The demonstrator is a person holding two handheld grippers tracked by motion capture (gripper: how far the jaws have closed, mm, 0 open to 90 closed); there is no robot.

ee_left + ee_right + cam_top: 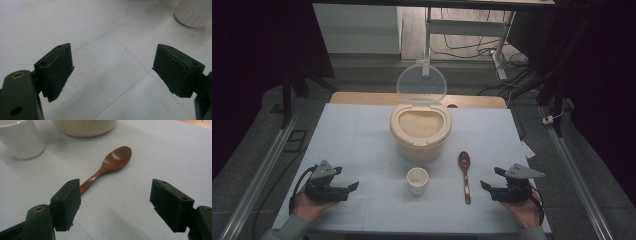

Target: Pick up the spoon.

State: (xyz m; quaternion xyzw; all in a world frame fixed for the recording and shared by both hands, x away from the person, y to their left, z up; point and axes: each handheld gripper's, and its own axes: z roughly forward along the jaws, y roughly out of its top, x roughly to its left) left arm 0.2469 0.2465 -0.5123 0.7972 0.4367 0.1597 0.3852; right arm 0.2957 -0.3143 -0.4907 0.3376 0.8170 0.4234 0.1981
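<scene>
High view: a white table (362, 130) carries a cream tub (420, 131) of rice near its middle, the clear lid (421, 84) standing open toward the far edge. Just nearer than the tub sits a small white cup (417, 180), and beside the cup, toward the right edge, lies a brown wooden spoon (465, 175), bowl toward the tub and handle toward the near edge. The left tool (352, 188) rests near the near left corner, held in a hand (309, 206), its jaws apart and empty, well clear of the cup. The right tool (492, 178) rests near the near right corner in the other hand (524, 210), jaws apart and empty, with the spoon's handle just to its inner side, not touching.

In the right gripper view the spoon (110, 163) lies ahead of the wide-spread jaws, its handle end passing behind the left jaw, the cup (20, 138) and tub (85, 126) beyond. In the left gripper view the jaws stand apart over bare table (112, 70), the cup's base (193, 13) at the upper right.
</scene>
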